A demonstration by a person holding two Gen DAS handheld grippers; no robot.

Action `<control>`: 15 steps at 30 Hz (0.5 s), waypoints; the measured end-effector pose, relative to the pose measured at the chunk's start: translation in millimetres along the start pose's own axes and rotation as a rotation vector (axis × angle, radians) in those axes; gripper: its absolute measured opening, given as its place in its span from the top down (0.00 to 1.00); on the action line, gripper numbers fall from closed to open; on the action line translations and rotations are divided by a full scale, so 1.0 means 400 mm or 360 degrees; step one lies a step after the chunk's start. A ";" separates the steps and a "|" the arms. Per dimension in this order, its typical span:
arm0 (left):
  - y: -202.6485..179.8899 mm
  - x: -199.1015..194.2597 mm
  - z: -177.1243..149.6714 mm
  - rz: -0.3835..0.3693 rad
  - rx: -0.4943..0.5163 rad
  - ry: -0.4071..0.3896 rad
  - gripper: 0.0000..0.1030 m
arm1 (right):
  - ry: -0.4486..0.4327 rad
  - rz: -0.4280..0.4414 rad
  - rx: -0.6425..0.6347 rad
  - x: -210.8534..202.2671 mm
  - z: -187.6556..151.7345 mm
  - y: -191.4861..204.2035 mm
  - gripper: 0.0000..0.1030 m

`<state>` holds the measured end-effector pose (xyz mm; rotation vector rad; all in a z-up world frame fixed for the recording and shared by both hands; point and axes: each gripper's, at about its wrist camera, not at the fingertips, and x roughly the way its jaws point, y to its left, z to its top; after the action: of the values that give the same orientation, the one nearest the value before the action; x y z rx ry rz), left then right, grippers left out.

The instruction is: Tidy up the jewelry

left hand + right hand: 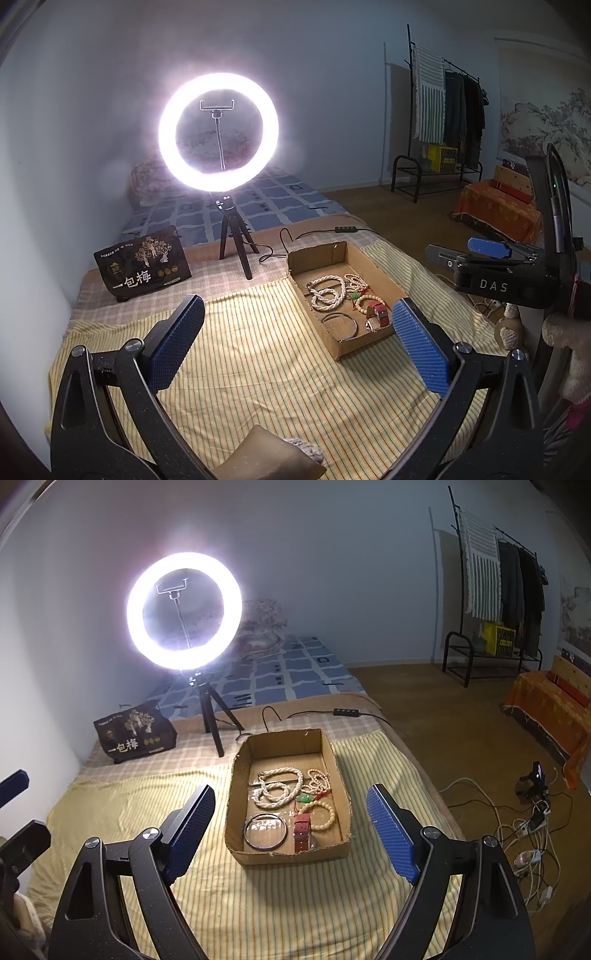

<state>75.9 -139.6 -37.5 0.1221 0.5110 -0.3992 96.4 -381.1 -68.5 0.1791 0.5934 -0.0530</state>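
Striped bedding (147,819) carries a cardboard box (341,801) holding all visible jewelry: necklace (280,788), bracelet (327,818), watch (302,832). Both the left gripper (295,347) and right gripper (291,830) hover empty, jaws wide. Gathered, yet loosely mixed; further sorting may remain.

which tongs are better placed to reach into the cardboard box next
Right, probably. The right tongs are open and frame the cardboard box straight ahead; for the left tongs, also open, it sits off to their right side.
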 end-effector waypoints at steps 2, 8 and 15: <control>0.000 0.000 0.000 -0.0003 -0.0003 0.0000 0.00 | 0.0001 0.0002 0.0000 0.000 0.000 -0.001 0.18; 0.000 0.000 0.001 -0.0004 -0.0004 0.0000 0.00 | 0.0016 0.0007 -0.0002 0.004 -0.003 0.000 0.18; -0.002 -0.002 0.001 -0.0002 0.0003 0.0000 0.00 | 0.0016 0.0012 -0.0007 0.006 -0.003 0.003 0.18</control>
<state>75.2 -140.2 -36.9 0.1239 0.5108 -0.4007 97.7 -379.5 -70.7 0.1777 0.6029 -0.0438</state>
